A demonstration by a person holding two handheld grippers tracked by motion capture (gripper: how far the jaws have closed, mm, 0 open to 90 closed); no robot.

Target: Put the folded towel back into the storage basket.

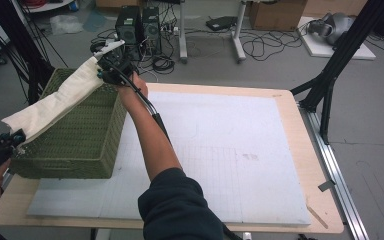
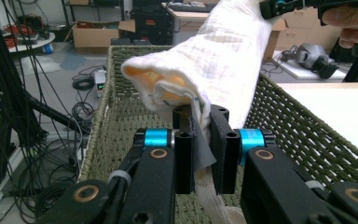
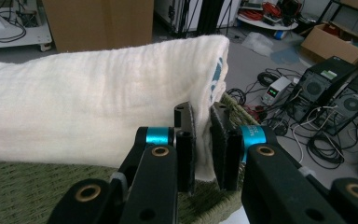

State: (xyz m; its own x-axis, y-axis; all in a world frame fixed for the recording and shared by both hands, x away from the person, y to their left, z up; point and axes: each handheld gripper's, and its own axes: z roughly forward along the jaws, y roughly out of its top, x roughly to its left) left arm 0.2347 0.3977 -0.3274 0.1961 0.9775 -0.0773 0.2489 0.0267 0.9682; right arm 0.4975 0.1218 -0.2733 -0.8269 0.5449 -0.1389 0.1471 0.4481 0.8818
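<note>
While we hold the folded towel stretched above the green basket, left gripper and right gripper each clamped on one end, we should lower both ends together, evenly, so it lands flat inside.

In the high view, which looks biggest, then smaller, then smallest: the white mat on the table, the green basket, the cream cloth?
1. White mat, by far the largest.
2. Green woven basket.
3. Cream cloth, stretched above the basket, smallest.
</note>
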